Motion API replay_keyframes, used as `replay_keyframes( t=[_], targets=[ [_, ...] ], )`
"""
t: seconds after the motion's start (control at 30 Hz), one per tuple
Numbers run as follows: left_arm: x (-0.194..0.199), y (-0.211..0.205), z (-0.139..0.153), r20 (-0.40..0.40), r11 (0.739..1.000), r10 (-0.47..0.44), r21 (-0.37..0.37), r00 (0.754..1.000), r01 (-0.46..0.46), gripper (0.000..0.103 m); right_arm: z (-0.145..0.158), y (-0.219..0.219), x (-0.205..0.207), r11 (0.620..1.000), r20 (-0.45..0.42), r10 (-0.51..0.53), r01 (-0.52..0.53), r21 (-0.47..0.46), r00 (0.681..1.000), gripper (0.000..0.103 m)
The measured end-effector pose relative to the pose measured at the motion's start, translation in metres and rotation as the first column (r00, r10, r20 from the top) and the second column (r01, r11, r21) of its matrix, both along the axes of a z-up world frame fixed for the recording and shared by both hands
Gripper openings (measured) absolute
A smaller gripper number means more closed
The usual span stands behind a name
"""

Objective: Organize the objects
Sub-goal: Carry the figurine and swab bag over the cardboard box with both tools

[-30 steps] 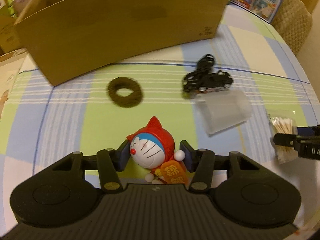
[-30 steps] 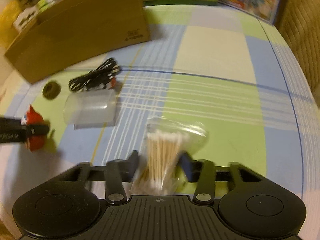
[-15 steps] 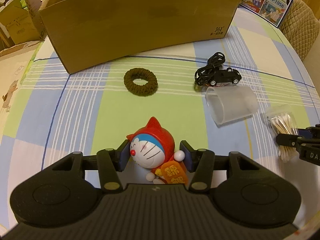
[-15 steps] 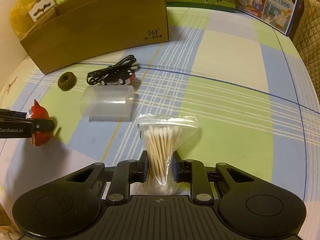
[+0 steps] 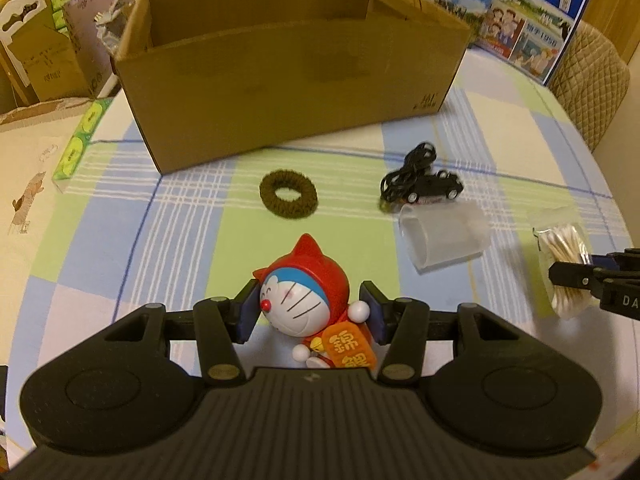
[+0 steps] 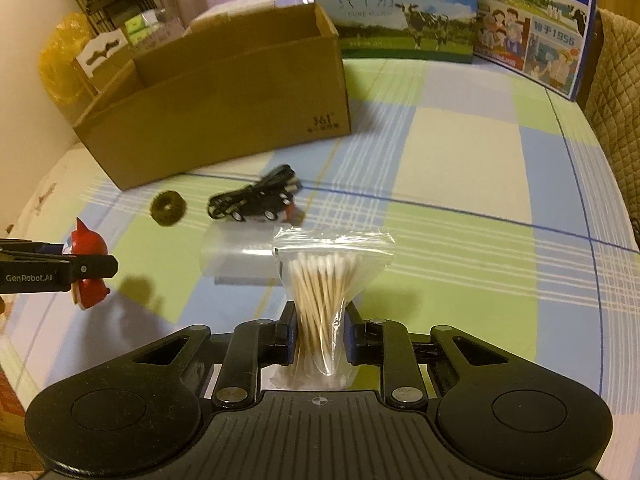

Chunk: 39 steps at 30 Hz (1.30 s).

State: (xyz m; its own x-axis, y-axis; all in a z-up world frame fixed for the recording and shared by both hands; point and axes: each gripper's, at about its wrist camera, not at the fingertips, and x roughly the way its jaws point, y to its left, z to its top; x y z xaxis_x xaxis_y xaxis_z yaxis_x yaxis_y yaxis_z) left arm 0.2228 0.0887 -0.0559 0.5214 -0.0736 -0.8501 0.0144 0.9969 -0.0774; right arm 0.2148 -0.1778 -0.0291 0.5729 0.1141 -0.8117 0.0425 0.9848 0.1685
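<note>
**Both grippers hold a thing above the checked table**

Checked cloth in green, blue and cream covers the table (image 5: 192, 240), with milk cartons (image 6: 404, 12) standing at its far edge. On the far left part of the table stands the open cardboard box (image 5: 288, 92), the largest thing here. In front of it, on the cloth, lie a clear plastic cup (image 5: 444, 236) on its side, a toy car (image 5: 434, 192) tangled with a black cable (image 5: 416, 160), touching the far side of the cup, and a brown hair ring (image 5: 288, 196) to the left of them, apart from both.

Nearer than all these, the left gripper (image 5: 310, 318) is closed on a red-hooded cat figure (image 5: 304, 300). Its blue pads (image 5: 246, 316) press the head of the figure from both sides, and the jaws stand about half apart because the head is wide. In the right wrist view the figure casts a shadow on the cloth below it, so it does not rest on the table.

To the right, the right gripper (image 6: 318, 332) is clenched on a small zip bag of cotton swabs (image 6: 324, 288). The jaws are almost together and squeeze the lower part of the bag, so the swabs spread like a fan above them. The bag stands upright between the fingers, near the cup.
</note>
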Motion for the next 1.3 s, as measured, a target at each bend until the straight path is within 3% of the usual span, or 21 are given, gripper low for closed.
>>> replay_keyframes(
  t=[0.37, 0.67, 1.0, 1.3],
  targets=[
    [-0.003, 0.009, 0.037, 0.089, 1.000, 0.009, -0.019, 0.996, -0.007, 0.049, 0.024, 0.017, 0.012, 0.997, 0.051, 0.063, -0.066, 0.049, 0.997, 0.019],
    [0.008, 0.016, 0.063, 0.149, 1.000, 0.007, -0.031, 0.989, -0.003, 0.049, 0.048, 0.033, 0.047, 0.987, 0.123, 0.124, -0.136, 0.091, 0.985, 0.019],
    [0.045, 0.030, 0.092, 0.232, 1.000, 0.003, -0.012, 0.973, -0.001, 0.049, 0.084, 0.049, 0.111, 0.971, 0.230, 0.190, -0.217, 0.098, 0.954, 0.019],
    [0.092, 0.046, 0.111, 0.288, 1.000, 0.013, 0.016, 0.958, -0.018, 0.049, 0.095, 0.054, 0.167, 0.972, 0.274, 0.198, -0.224, 0.068, 0.941, 0.019]
  ],
)
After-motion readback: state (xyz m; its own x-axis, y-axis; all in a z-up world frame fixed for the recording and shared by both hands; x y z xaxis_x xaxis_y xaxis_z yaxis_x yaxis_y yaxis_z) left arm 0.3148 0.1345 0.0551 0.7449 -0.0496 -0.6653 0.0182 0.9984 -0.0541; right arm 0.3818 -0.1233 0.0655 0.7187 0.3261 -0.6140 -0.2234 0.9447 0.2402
